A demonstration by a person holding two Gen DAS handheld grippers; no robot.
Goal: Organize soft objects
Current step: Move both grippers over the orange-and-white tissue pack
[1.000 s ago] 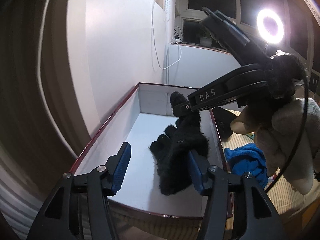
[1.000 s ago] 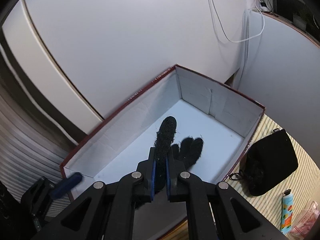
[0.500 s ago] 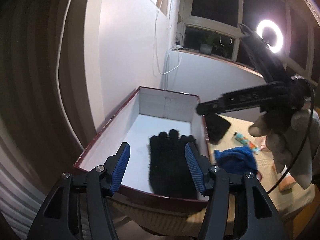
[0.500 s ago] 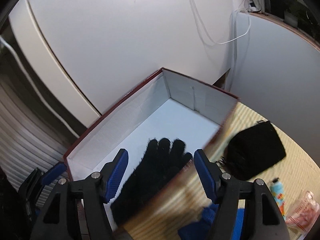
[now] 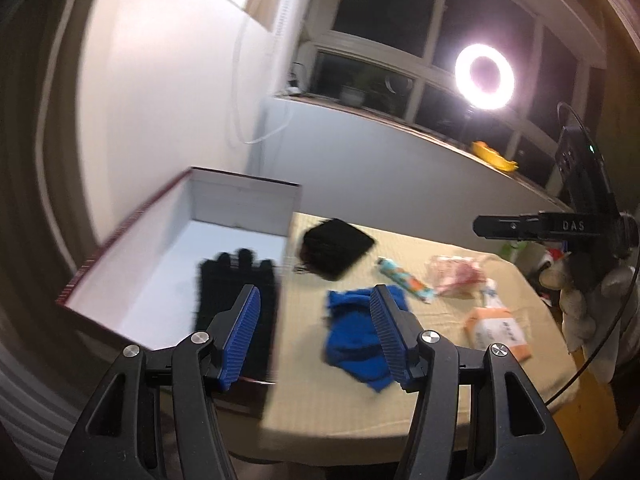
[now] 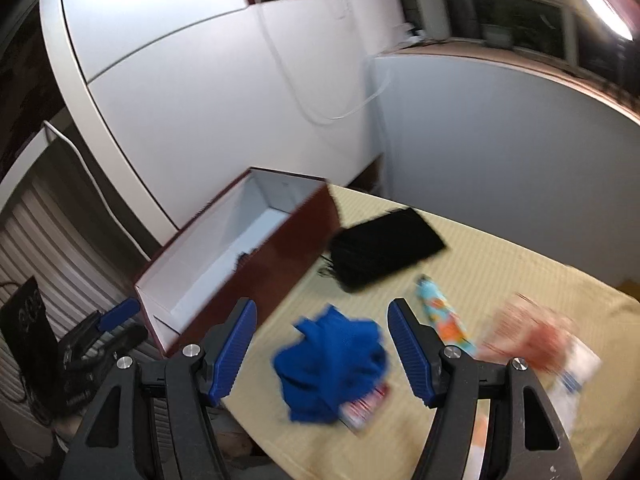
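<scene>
Inside box (image 5: 132,240), black glove (image 5: 236,300) plain from left wrist, barely visible from right

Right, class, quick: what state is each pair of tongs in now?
Left tongs: open, holding nothing.
Right tongs: open, holding nothing; they have just been opening.

A home room is suggested by a windowsill (image 5: 400,120) lined with potted plants (image 5: 352,94) and a cloth-covered table (image 5: 360,392).

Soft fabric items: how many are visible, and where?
3. The black glove lies inside the box; the black pouch and blue cloth lie on the table beside it. Others may be hidden.
</scene>
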